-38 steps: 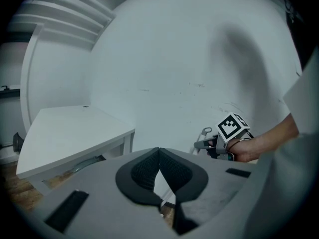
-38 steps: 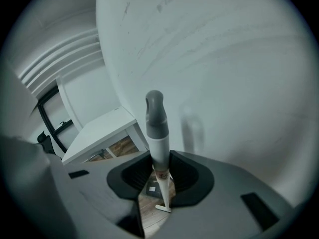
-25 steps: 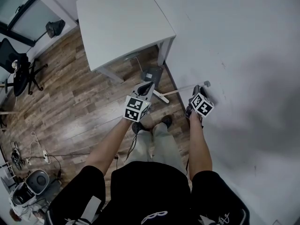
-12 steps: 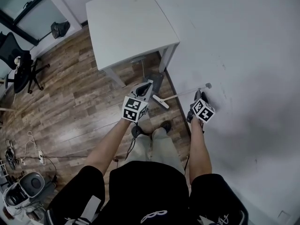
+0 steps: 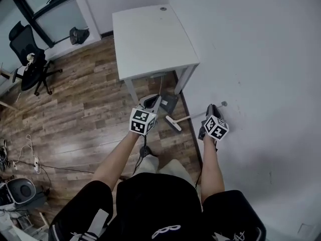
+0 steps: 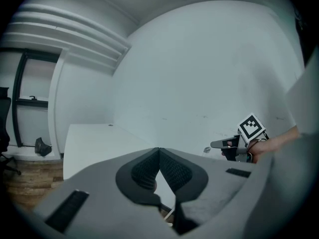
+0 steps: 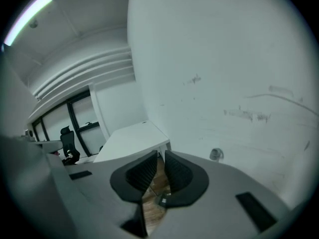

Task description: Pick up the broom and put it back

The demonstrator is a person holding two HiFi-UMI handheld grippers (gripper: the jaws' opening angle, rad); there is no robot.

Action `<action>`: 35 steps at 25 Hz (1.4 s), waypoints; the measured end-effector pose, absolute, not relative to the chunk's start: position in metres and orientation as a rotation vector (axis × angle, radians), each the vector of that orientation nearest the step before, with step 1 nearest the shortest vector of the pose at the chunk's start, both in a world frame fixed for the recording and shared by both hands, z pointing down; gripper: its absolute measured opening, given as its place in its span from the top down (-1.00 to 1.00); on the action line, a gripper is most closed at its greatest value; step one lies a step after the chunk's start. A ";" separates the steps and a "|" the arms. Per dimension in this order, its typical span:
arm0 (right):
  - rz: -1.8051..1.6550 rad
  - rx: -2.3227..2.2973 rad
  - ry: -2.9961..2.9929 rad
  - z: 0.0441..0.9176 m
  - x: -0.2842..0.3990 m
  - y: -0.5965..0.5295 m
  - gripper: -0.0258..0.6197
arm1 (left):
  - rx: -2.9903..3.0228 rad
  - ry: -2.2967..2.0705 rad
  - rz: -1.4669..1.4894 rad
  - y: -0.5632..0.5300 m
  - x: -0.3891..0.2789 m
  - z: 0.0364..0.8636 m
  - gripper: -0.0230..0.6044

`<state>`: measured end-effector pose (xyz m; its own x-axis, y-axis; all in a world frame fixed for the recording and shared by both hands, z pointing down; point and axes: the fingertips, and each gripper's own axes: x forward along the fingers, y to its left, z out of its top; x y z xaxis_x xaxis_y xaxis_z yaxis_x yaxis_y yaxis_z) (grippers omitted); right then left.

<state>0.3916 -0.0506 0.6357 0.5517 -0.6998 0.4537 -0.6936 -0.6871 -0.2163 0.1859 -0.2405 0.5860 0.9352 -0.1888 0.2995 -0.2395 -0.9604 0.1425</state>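
Note:
The broom (image 5: 193,116) leans at the white wall, its pale head (image 5: 173,123) on the wood floor. Its handle cap (image 5: 223,104) is up by my right gripper (image 5: 210,109). In the right gripper view the cap (image 7: 215,155) shows just right of the jaws, outside them. Those jaws have just been closing and stand a narrow slit apart, with only floor between them. My left gripper (image 5: 154,100) hangs shut and empty over the grey dustpan (image 5: 168,103). The left gripper view shows the right gripper (image 6: 234,144) next to the cap (image 6: 207,150).
A white table (image 5: 150,34) stands against the wall ahead, with the dustpan by its near leg. A black office chair (image 5: 31,67) is at far left. Cables (image 5: 22,164) and a round grey device (image 5: 17,189) lie on the floor at lower left.
Both grippers have come up from the floor and the head view now takes in more of the table and room. The broom stays against the wall, cap beside the right gripper.

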 end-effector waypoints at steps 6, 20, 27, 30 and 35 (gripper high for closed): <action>-0.702 -2.749 1.534 0.599 0.363 -0.059 0.81 | 2.924 -0.435 0.381 -0.219 0.162 0.554 0.86; -0.568 -2.544 1.973 0.539 0.286 -0.016 0.84 | 2.788 -0.695 0.328 -0.137 0.095 0.509 0.86; -0.509 -2.490 2.016 0.517 0.255 0.016 0.84 | 2.789 -0.708 0.279 -0.082 0.082 0.493 0.86; -0.496 -2.480 2.014 0.512 0.247 0.030 0.84 | 2.810 -0.706 0.284 -0.064 0.080 0.488 0.86; -0.508 -2.473 2.015 0.512 0.235 0.051 0.84 | 2.835 -0.689 0.260 -0.040 0.072 0.476 0.86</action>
<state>0.2348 0.0514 0.5121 0.1739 -0.9392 0.2960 -0.9672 -0.2194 -0.1279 0.0721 -0.0400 0.4757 0.8751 -0.4315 0.2192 -0.4689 -0.8681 0.1628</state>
